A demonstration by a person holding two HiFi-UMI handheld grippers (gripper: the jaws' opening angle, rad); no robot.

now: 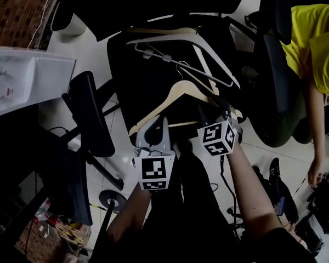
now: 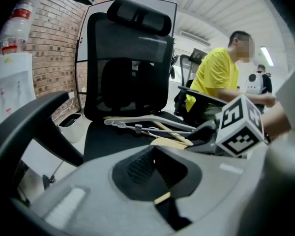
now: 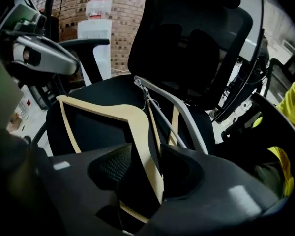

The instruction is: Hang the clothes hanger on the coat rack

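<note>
**Two grippers down at a pile of hangers on a chair seat**

A black office chair point(image 1: 137, 86) fills the scene ahead of both sets of fingers. It has a padded fabric seat, a tall mesh back and a curved headrest. One moulded black armrest point(image 1: 90, 114) stands just left of the left fingers. Off to the right of the right fingers, a person in a yellow shirt point(image 1: 312, 43) sits in a second dark chair. Beyond the left fingers are a white water dispenser point(image 2: 12, 92) with a bottle on top and a red brick wall.

The hangers lie flat on the seat in an overlapping heap. At least three can be counted:
- **Wooden hanger** point(image 1: 181, 89): pale and smooth, with a wire hook, and nearest to the fingers.
- **White plastic hanger** point(image 1: 214, 56): broad and curved, beyond the wooden one.
- **Metal bar** point(image 1: 153, 53): thin, with small clips, crossing the plastic hanger.

More pale strips show in the heap, too tangled to count.

The right gripper point(image 3: 147, 156) has its fingers point(image 3: 115, 166) spread wide. One sloping arm of the wooden hanger runs up between them, loose rather than pinched.

The left gripper point(image 2: 155, 154) also has its ribbed fingers point(image 2: 140, 166) apart. A sliver of pale wood shows low in the gap, and the rest of the heap lies just beyond the tips.

Each gripper carries one cube with black-and-white square markers.
</note>
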